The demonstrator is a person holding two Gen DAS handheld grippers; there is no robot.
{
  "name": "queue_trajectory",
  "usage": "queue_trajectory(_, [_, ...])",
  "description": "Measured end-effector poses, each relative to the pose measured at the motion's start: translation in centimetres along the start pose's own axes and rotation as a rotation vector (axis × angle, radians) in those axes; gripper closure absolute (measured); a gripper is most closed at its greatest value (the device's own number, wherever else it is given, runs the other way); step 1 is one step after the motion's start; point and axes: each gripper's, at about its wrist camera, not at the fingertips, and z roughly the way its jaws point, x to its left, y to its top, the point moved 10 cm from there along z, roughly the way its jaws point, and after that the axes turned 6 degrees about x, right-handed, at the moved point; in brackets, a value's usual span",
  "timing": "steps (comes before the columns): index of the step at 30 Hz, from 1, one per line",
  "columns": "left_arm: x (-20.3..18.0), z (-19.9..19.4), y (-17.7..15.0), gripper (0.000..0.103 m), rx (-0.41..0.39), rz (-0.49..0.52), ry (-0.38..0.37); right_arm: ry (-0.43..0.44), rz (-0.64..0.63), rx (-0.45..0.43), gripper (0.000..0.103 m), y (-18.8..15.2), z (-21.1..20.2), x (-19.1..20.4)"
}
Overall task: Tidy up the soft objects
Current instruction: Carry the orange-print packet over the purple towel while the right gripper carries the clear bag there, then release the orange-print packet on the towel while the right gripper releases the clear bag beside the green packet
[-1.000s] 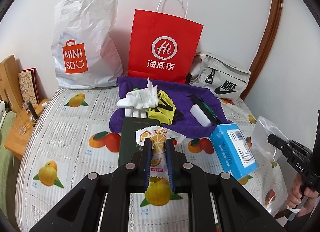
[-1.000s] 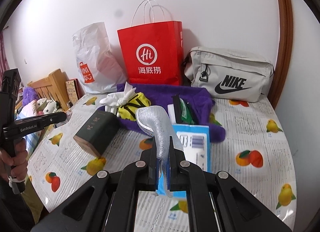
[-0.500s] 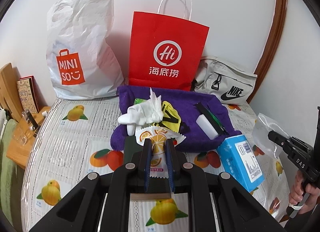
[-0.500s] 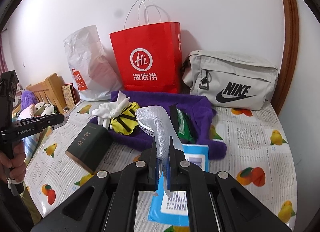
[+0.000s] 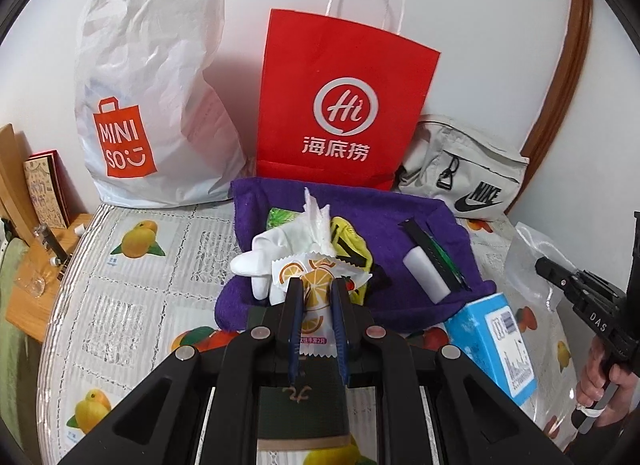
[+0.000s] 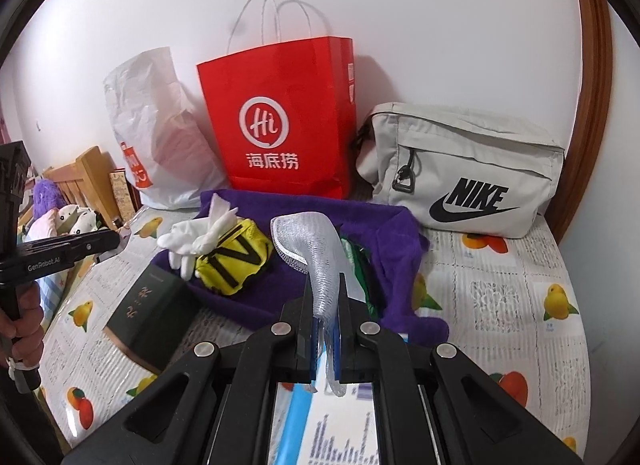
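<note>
Both grippers are pushing closer to the purple towel [image 5: 400,221] than a second ago — the towel and bags are looming larger in each view. Left gripper [image 5: 316,307] is clenching an orange-print sachet [image 5: 314,297] above the dark green box [image 5: 302,405]. Right gripper [image 6: 325,313] is pinching a white mesh sleeve [image 6: 316,253] over the blue box [image 6: 298,417] — held above the fruit-print tablecloth [image 6: 500,297], in front of the red paper bag [image 6: 280,125].
</note>
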Motion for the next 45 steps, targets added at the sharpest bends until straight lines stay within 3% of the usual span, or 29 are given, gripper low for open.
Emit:
queue_trajectory(8, [0.6, 2.1, 1.2, 0.089, 0.016, -0.015, -0.007, -0.022, 0.035, 0.004, 0.098, 2.1, 2.4, -2.6])
queue_trajectory(12, [0.2, 3.3, 1.5, 0.089, 0.038, -0.038, -0.062, -0.034, 0.035, 0.011, 0.098, 3.0, 4.0, -3.5])
queue_trajectory(14, [0.0, 4.2, 1.7, 0.089, 0.047, -0.011, -0.037, -0.036, 0.035, 0.023, 0.098, 3.3, 5.0, -3.9])
queue_trajectory(22, [-1.4, 6.6, 2.8, 0.089, 0.075, 0.018, -0.061, -0.035, 0.026, 0.080, 0.097, 3.9, 9.3, -4.9])
queue_trajectory(35, [-4.0, 10.9, 5.0, 0.089, 0.127, 0.057, -0.114, 0.023, 0.027, 0.186, 0.096, 2.8, 14.2, -4.6])
queue_trajectory(45, [-4.6, 14.2, 4.8, 0.085, 0.184, 0.042, -0.110, 0.063, 0.013, 0.236, 0.096, 2.3, 16.2, -3.4])
